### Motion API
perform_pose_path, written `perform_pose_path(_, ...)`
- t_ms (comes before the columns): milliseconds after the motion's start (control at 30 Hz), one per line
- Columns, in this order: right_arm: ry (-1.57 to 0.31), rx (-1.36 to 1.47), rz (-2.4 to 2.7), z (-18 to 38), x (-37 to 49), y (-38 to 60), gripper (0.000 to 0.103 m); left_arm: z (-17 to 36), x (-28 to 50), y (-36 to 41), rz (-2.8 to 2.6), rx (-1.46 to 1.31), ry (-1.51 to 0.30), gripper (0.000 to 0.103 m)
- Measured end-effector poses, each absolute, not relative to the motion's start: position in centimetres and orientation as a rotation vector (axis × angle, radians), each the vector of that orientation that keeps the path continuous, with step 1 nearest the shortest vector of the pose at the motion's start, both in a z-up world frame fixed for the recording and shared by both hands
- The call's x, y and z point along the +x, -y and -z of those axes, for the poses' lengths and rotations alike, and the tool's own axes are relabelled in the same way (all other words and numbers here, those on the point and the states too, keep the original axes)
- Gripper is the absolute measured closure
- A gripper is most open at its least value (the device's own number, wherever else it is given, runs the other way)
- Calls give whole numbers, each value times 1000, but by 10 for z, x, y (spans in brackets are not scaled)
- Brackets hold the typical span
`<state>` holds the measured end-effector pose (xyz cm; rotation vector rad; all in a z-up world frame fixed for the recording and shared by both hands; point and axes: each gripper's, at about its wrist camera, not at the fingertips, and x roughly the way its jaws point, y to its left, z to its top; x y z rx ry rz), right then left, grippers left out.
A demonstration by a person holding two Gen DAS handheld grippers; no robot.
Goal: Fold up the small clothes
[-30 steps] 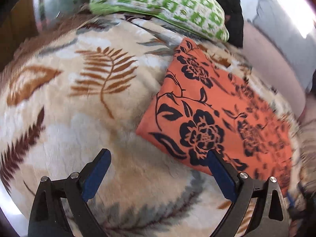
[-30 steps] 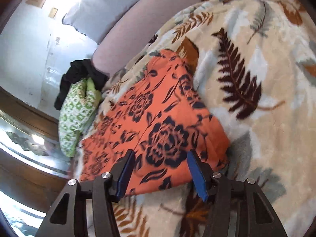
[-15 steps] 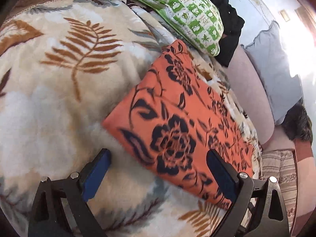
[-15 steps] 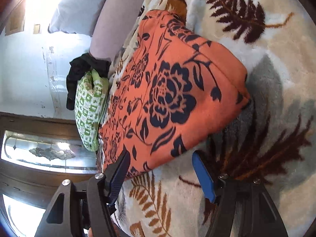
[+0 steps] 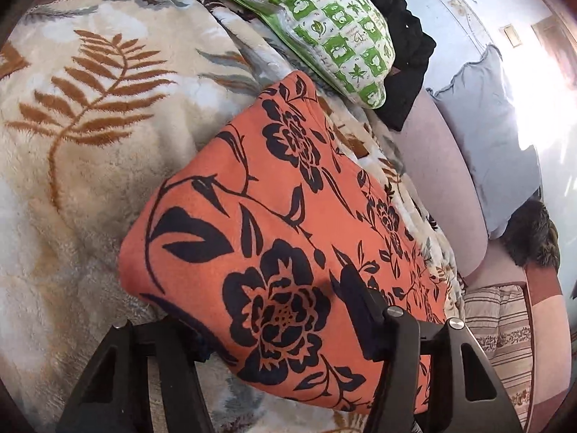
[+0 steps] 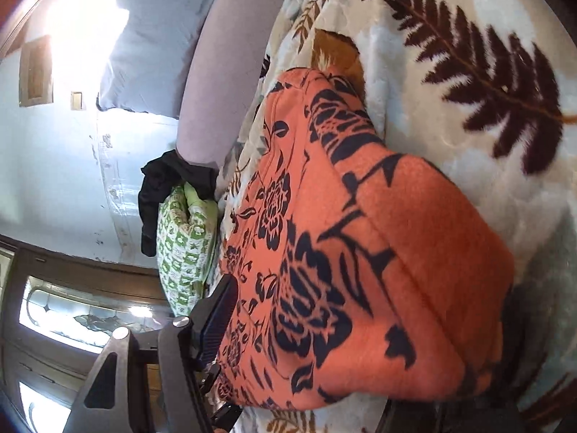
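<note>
Now both grippers reach over the near edge of the orange cloth (image 5: 288, 223), which lies folded flat on the leaf-patterned blanket (image 5: 83, 137), just below the green pillow (image 5: 324, 25). The left gripper (image 5: 277, 328) stands wide open with one finger above the cloth and the other hidden under its edge, likely to pinch that edge for another fold. The right gripper (image 6: 346, 346) also looks spread across the cloth, though its second finger is hidden, so I cannot tell whether it grips.

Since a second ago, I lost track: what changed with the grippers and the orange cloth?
Both grippers moved in onto the orange floral cloth: left gripper and right gripper now straddle its near edges, jaws not visibly closed. Green pillow and blanket stayed put.
</note>
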<state>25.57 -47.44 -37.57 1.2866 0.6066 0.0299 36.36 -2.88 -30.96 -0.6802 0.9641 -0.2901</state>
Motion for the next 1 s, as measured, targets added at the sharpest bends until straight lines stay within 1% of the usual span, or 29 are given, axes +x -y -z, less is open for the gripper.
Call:
perform_pose_path(33,-635,1244,1,375,259,473,49,310,366,28,294,-693,-964,41)
perform_pose_path(67,-657,1208,28,376,261,473,70,312,367,27,298,-702,-962,41)
perform_pose_path(100,-673,1196,41,378,262,474,75,312,368,26,301,-712,-959,41)
perform_pose_path(133,-668,1204,44,379,262,474,79,313,368,24,298,-721,-957,50)
perform_pose_path(167,-658,1196,45,376,261,473,80,314,369,23,288,-723,-957,60)
perform_pose_path(200,-649,1155,55,369,260,472,84,316,369,22,283,-725,-958,73)
perform_pose_path(300,-609,957,86,339,256,455,86,316,367,16,289,-770,-931,83)
perform_pose_path(367,-587,897,89,325,252,448,87,309,363,19,296,-743,-914,86)
perform_pose_path(533,-550,836,123,305,232,441,88,295,342,19,326,-749,-925,87)
perform_pose_path(667,-604,886,154,311,212,455,87,294,313,18,321,-694,-957,86)
perform_pose_path(700,-656,909,147,319,212,460,87,300,313,18,314,-697,-973,82)
perform_pose_path(733,-702,955,139,329,212,466,84,306,316,18,316,-698,-995,75)
perform_pose_path(767,-738,1031,132,341,212,472,83,314,322,17,305,-703,-1031,69)
perform_pose_path(800,-760,1100,127,349,209,479,80,320,325,14,314,-743,-1037,66)
perform_pose_path(833,-762,1182,131,355,201,487,72,322,326,10,329,-795,-1022,62)
perform_pose_path(867,-736,1247,140,359,191,495,67,323,326,7,341,-829,-1019,60)
perform_pose_path(900,-702,1305,143,361,181,503,64,322,327,7,352,-843,-1015,56)
perform_pose_path(967,-628,1364,227,356,156,518,45,320,325,9,360,-825,-997,55)
perform_pose_path(1000,-586,1336,317,348,143,524,43,320,325,11,360,-810,-993,56)
